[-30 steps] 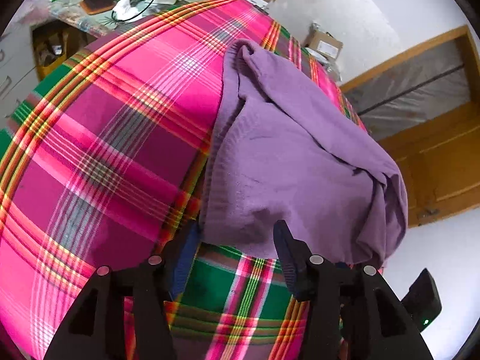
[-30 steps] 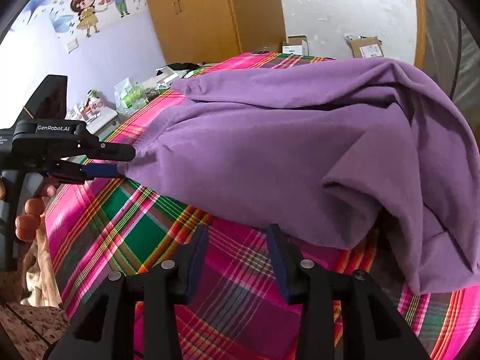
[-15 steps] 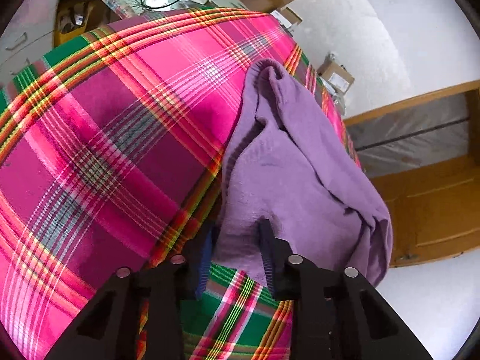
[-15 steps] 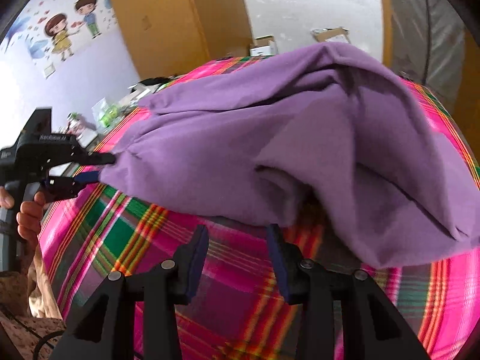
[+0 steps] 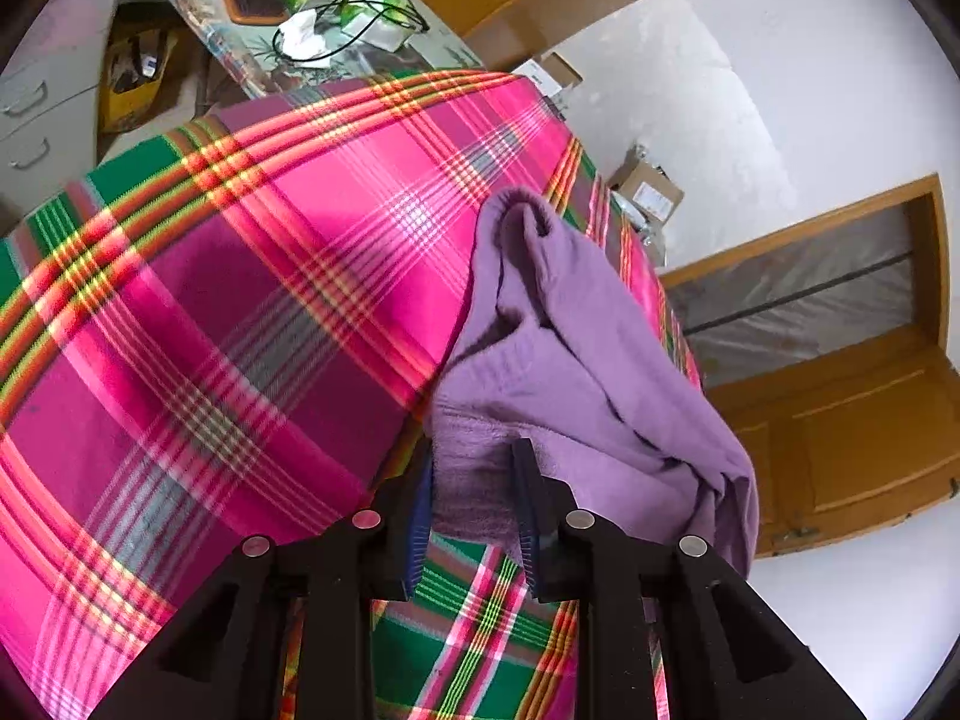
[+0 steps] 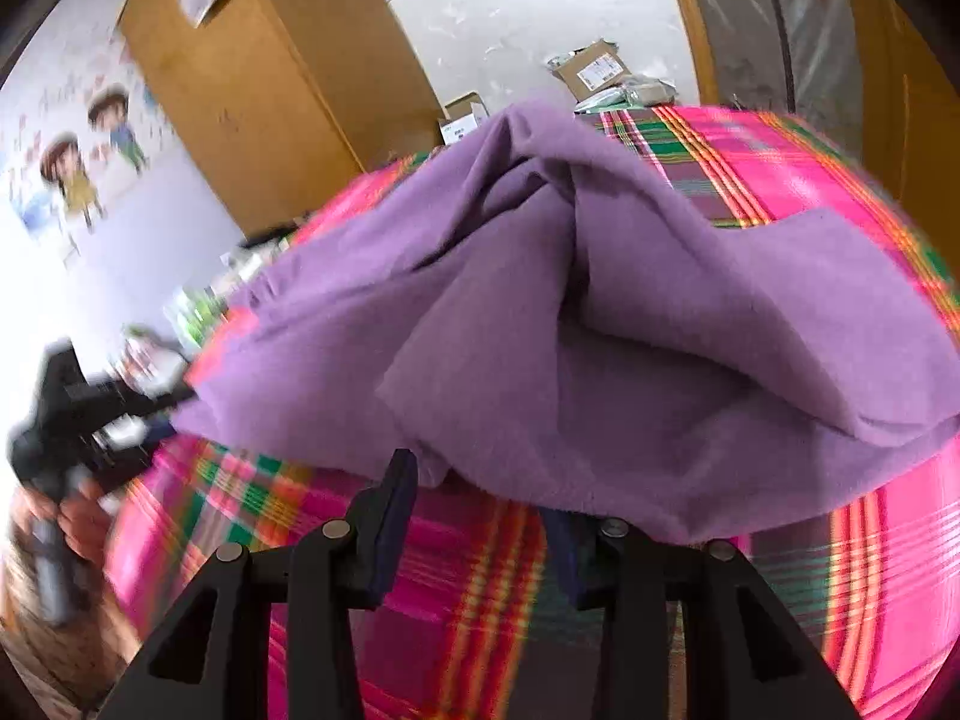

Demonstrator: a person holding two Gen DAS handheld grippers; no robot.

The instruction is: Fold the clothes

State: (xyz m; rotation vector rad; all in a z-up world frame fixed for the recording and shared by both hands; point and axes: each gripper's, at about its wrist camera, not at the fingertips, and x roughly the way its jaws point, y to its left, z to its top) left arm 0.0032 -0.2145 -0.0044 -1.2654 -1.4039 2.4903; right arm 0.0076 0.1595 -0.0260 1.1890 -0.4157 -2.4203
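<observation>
A purple fleece garment lies bunched on the pink and green plaid cover. My left gripper has the garment's near hem between its fingers; the jaws are closing and the pads press the cloth. In the right wrist view the garment fills the middle, and its left corner is drawn toward the blurred left gripper, held by a hand. My right gripper stands open at the garment's near edge. Its left finger is bare; cloth drapes over the right fingertip.
A cluttered desk and grey drawers stand beyond the cover's far edge. Cardboard boxes sit on the floor by a wooden door. A wooden wardrobe and more boxes are behind the garment.
The left jaws went from wide apart to closed in on the hem. The right gripper rolled and slid up to the garment's edge, which now covers its right fingertip. The garment bunched up.
</observation>
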